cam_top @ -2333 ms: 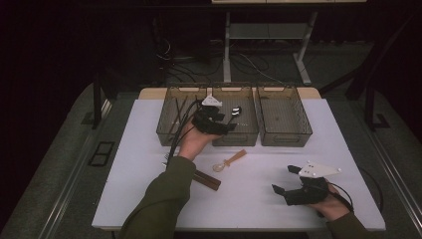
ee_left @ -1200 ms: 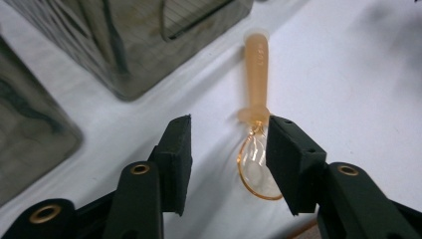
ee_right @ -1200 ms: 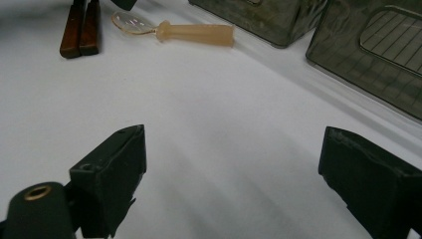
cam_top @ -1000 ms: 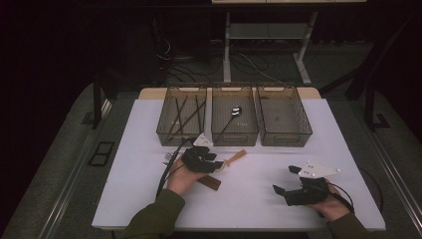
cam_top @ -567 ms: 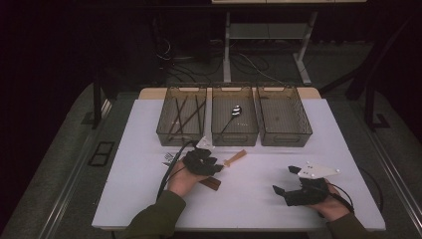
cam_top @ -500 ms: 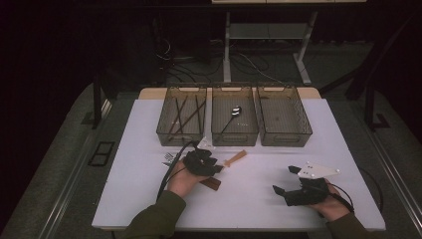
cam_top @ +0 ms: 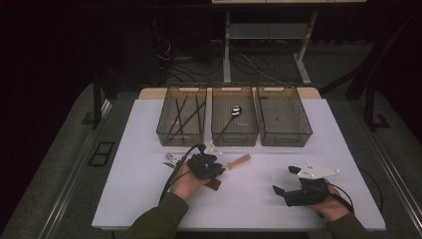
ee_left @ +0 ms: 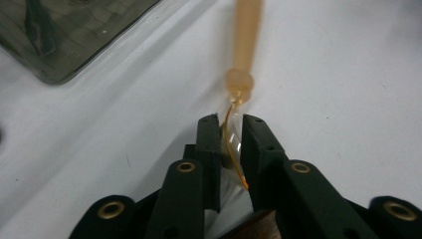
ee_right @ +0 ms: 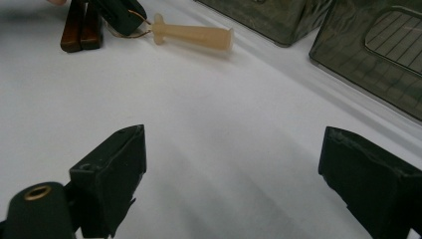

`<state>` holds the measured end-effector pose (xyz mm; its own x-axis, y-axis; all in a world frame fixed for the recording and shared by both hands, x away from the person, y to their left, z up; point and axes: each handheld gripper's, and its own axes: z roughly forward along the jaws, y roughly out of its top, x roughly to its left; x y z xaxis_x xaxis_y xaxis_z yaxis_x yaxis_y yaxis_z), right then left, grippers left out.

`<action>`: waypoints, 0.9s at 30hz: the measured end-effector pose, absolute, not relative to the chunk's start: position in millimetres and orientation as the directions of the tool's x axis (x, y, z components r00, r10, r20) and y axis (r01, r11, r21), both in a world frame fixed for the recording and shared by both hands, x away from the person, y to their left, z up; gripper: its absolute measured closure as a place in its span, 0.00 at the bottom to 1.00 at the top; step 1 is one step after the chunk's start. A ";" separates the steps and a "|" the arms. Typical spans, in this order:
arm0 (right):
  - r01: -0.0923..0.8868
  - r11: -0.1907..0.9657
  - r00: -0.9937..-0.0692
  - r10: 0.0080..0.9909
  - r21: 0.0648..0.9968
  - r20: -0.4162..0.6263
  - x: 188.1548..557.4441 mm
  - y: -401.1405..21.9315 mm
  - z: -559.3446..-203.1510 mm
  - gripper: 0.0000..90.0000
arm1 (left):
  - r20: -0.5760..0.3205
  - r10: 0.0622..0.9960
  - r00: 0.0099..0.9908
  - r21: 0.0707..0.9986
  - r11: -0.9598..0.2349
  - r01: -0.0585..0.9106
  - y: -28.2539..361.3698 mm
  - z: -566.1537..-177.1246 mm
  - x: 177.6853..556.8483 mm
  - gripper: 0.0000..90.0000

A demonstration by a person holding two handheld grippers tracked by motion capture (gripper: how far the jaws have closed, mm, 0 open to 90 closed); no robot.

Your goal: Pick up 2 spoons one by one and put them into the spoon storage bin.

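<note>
A utensil with a tan handle [cam_top: 240,160] [ee_left: 247,30] [ee_right: 194,34] lies on the white table [cam_top: 278,154] in front of the middle bin. Its clear, gold-edged front part sits between the jaws of my left gripper [cam_top: 219,167] [ee_left: 230,122], which have just been closing and now pinch it. My right gripper [cam_top: 284,180] [ee_right: 239,169] rests near the table's front right, jaws wide open with nothing between them. The left gripper [ee_right: 119,15] appears far off in the right gripper view.
Three dark clear bins stand in a row at the back: the left bin [cam_top: 180,137] holds thin dark sticks, the middle bin [cam_top: 234,138] a spoon [cam_top: 234,112], and there is a right bin [cam_top: 286,138]. A fork [cam_top: 170,159] and dark brown wooden pieces [cam_top: 214,184] [ee_right: 79,25] lie by my left hand.
My left gripper came back from the middle bin, leaving a spoon there, settled over the tan-handled utensil and narrowed its jaws. The right gripper has not moved.
</note>
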<state>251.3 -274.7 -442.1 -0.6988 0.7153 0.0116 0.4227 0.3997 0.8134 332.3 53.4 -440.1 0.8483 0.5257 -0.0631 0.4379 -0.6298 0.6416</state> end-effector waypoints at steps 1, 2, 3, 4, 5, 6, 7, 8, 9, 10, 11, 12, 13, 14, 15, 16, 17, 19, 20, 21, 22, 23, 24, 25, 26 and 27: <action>0.423 0.399 -0.698 0.716 0.813 0.012 251.3 -274.7 -442.2 0.13 | -0.051 0.523 0.851 0.641 -0.636 0.430 52.8 -439.6 332.1 0.87; 0.423 0.399 -0.698 0.716 0.814 0.011 251.2 -274.7 -442.1 0.13 | -0.048 0.523 0.851 0.639 -0.639 0.429 51.9 -439.3 331.2 0.88; 0.423 0.398 -0.697 0.717 0.814 0.012 251.2 -274.7 -442.1 0.13 | -0.051 0.530 0.846 0.639 -0.634 0.436 50.7 -439.2 329.8 0.89; 0.422 0.398 -0.698 0.716 0.814 0.011 251.2 -274.8 -442.1 0.13 | -0.039 0.524 0.851 0.638 -0.643 0.425 50.5 -438.7 330.0 0.90; 0.422 0.399 -0.698 0.716 0.814 0.011 251.3 -274.9 -442.2 0.13 | -0.028 0.518 0.855 0.637 -0.650 0.414 50.1 -438.4 330.0 0.90; 0.422 0.400 -0.699 0.715 0.813 0.010 251.4 -274.9 -442.1 0.13 | -0.022 0.517 0.856 0.636 -0.653 0.411 49.6 -438.2 329.5 0.90; 0.423 0.400 -0.699 0.715 0.813 0.011 251.4 -274.9 -442.2 0.13 | -0.017 0.517 0.856 0.634 -0.656 0.409 49.1 -437.9 329.0 0.90; 0.422 0.401 -0.699 0.715 0.813 0.011 251.4 -274.9 -442.1 0.13 | -0.010 0.516 0.856 0.634 -0.659 0.405 48.7 -437.8 328.6 0.91; 0.423 0.399 -0.699 0.715 0.814 0.012 251.3 -274.8 -442.1 0.13 | -0.001 0.511 0.860 0.633 -0.665 0.396 48.4 -437.5 328.6 0.91; 0.424 0.402 -0.699 0.715 0.812 0.011 251.1 -274.8 -441.8 0.13 | -0.008 0.520 0.854 0.633 -0.659 0.408 47.6 -437.6 327.1 0.91; 0.424 0.402 -0.699 0.715 0.812 0.011 251.0 -274.8 -441.9 0.13 | -0.002 0.518 0.855 0.632 -0.662 0.403 47.4 -437.4 326.9 0.91; 0.424 0.402 -0.699 0.715 0.812 0.011 251.0 -274.8 -441.8 0.13 | 0.008 0.511 0.860 0.625 -0.673 0.394 47.6 -436.8 327.0 0.91; 0.423 0.402 -0.700 0.715 0.812 0.011 251.0 -274.9 -441.8 0.13 | 0.012 0.508 0.861 0.625 -0.677 0.390 47.4 -436.7 327.0 0.91; 0.423 0.402 -0.700 0.715 0.812 0.011 251.0 -275.0 -441.7 0.13 | 0.011 0.511 0.860 0.628 -0.673 0.391 47.0 -436.9 326.6 0.91; 0.423 0.402 -0.700 0.714 0.812 0.011 251.0 -275.1 -441.7 0.13 | 0.011 0.510 0.860 0.628 -0.673 0.391 47.0 -436.8 326.7 0.91; 0.423 0.402 -0.700 0.714 0.812 0.011 251.0 -275.1 -441.6 0.13 | 0.010 0.508 0.861 0.628 -0.673 0.390 47.1 -436.8 326.9 0.91; 0.423 0.402 -0.700 0.714 0.812 0.011 251.1 -275.2 -441.7 0.13 | 0.010 0.507 0.862 0.629 -0.674 0.388 47.3 -436.9 327.0 0.91; 0.423 0.403 -0.700 0.714 0.812 0.010 251.0 -275.1 -441.7 0.13 | 0.026 0.497 0.867 0.632 -0.680 0.371 47.5 -436.7 327.7 0.91; 0.422 0.403 -0.700 0.714 0.812 0.009 251.0 -275.1 -441.6 0.13 | 0.027 0.498 0.867 0.632 -0.680 0.371 47.4 -436.7 327.4 0.91; 0.423 0.402 -0.700 0.714 0.812 0.010 250.9 -275.1 -441.6 0.13 | 0.028 0.499 0.866 0.633 -0.679 0.371 47.2 -436.7 327.1 0.92; 0.423 0.402 -0.700 0.714 0.812 0.011 250.9 -275.1 -441.5 0.13 | 0.027 0.499 0.866 0.634 -0.679 0.371 47.2 -436.8 327.2 0.92; 0.422 0.403 -0.700 0.714 0.812 0.010 250.9 -275.2 -441.5 0.13 | 0.026 0.500 0.866 0.635 -0.677 0.372 47.2 -436.8 327.2 0.92; 0.422 0.403 -0.700 0.714 0.813 0.010 251.0 -275.3 -441.5 0.13 | 0.027 0.500 0.866 0.636 -0.677 0.371 47.2 -436.7 327.2 0.92; 0.421 0.403 -0.700 0.714 0.813 0.009 251.1 -275.4 -441.5 0.13 | 0.029 0.499 0.866 0.638 -0.677 0.368 47.5 -436.5 327.3 0.92; 0.421 0.402 -0.700 0.714 0.813 0.010 251.1 -275.4 -441.5 0.13 | 0.025 0.500 0.866 0.639 -0.674 0.371 47.9 -435.9 327.2 0.92; 0.422 0.402 -0.700 0.714 0.813 0.010 251.0 -275.4 -441.4 0.13 | 0.026 0.499 0.866 0.638 -0.675 0.370 48.3 -435.2 327.3 0.92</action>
